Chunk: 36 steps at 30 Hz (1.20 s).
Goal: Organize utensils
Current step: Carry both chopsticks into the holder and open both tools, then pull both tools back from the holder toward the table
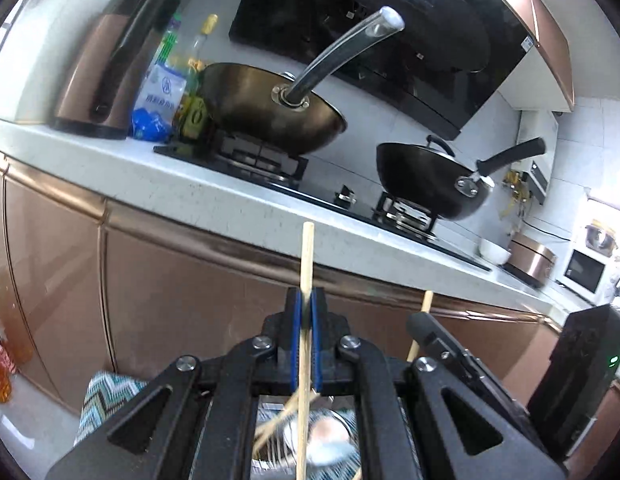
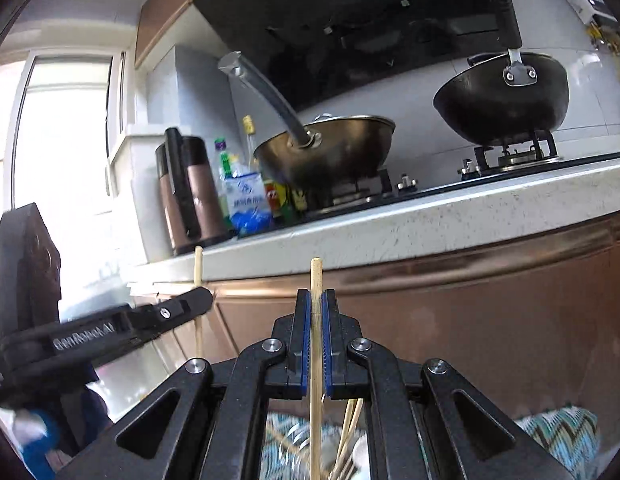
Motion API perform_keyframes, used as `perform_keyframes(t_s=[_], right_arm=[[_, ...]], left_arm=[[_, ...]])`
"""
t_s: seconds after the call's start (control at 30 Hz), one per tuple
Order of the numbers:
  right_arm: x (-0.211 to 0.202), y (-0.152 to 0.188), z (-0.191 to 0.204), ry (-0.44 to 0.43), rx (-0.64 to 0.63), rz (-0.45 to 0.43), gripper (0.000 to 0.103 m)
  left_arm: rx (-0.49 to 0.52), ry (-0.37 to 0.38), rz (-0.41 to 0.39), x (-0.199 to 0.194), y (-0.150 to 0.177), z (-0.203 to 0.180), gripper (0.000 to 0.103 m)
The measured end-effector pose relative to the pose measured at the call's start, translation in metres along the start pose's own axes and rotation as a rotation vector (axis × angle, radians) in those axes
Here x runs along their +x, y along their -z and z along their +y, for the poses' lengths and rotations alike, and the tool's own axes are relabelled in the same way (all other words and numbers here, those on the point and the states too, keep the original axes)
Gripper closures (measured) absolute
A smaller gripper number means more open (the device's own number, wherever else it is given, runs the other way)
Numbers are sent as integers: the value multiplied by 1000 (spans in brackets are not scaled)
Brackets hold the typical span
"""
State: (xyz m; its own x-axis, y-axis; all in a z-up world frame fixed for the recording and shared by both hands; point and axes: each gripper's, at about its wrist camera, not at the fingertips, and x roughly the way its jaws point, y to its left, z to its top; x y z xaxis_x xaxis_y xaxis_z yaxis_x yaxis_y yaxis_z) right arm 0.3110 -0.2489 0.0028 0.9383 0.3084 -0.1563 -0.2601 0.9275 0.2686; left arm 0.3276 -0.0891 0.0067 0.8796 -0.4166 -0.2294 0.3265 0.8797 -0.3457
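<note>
the scene is filled by a speckled white stone countertop (image 1: 214, 196) over glossy copper-brown cabinet fronts (image 1: 182, 280), with a black glass range hood (image 1: 389, 40) seen above. a bronze-toned round wok (image 1: 270, 108) with a curved steel handle is seated on the gas hob (image 1: 270, 168), and a smaller black wok (image 1: 425, 178) is seated on the neighbouring burner. a copper and black kettle (image 1: 106, 68) is stood at the counter's end, beside a blue and white bag (image 1: 158, 104) and bottles.

the left gripper (image 1: 306, 308) is closed tight, and a pale wooden chopstick (image 1: 306, 256) is pinched between its blue ribbed pads; the stick's long axis is run straight along the fingers, its blunt square end pointed forward and up toward the counter edge. the right gripper (image 2: 316, 308) is closed likewise on a second chopstick (image 2: 316, 280), held the same way, parallel to its fingers. both sticks are held in the air before the cabinets, side by side.

beneath the grippers, a blurred cluster of further chopsticks (image 2: 347, 436) is seen over a zigzag-patterned teal cloth (image 2: 557, 436).
</note>
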Motion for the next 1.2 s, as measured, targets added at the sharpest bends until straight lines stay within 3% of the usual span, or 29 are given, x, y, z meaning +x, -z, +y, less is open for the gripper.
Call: perform_keyframes(t_s=[0.3,0.67,0.9,1.2], right_arm=[[40,11,-22,-42,78,-74,97],[51,62,-12,31,-33,-60,96],[34,66,-11,31,-67,-60,95],[-7,38,-3,66,-72,-84,93]], left_arm=[[-4,-43,-54,34,17,26,99],[38,-84,-151,45,59,30,98],[68,-94,-177,34,73,31,91],[99,-85,-227,-19,43,20,80]])
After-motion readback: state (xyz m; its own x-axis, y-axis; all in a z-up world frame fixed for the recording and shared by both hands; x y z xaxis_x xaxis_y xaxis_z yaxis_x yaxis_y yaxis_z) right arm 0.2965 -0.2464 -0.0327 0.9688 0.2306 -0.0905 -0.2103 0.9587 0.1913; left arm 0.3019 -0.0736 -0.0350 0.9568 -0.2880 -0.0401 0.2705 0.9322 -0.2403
